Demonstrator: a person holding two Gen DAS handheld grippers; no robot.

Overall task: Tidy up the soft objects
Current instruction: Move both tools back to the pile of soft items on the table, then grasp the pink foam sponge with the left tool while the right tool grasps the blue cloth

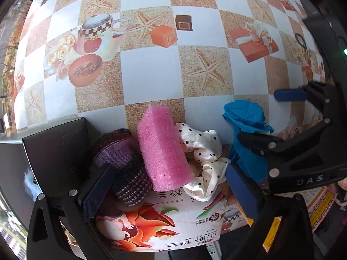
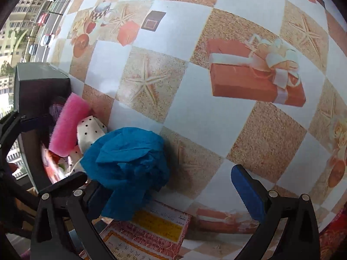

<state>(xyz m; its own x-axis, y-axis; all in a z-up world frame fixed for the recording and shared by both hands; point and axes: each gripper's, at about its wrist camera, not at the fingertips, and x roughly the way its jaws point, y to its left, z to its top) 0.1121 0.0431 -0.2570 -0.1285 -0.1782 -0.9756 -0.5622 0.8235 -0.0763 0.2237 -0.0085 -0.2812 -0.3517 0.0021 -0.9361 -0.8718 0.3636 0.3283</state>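
step: blue cloth (image 2: 125,169) going to box (image 1: 164,227) | right gripper (image 2: 169,186) wide, cloth draped on one finger | left gripper (image 1: 167,186) wide | next: shake cloth off over box at table edge

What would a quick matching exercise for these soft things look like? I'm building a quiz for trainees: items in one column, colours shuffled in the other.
Items:
1. foam sponge
2. crumpled cloth
3. scrunchie
4. knitted piece

Colours:
A. white with black dots
B. purple and dark stripes
C. pink
D. blue

Pairs: 1-C, 2-D, 3-A, 4-B
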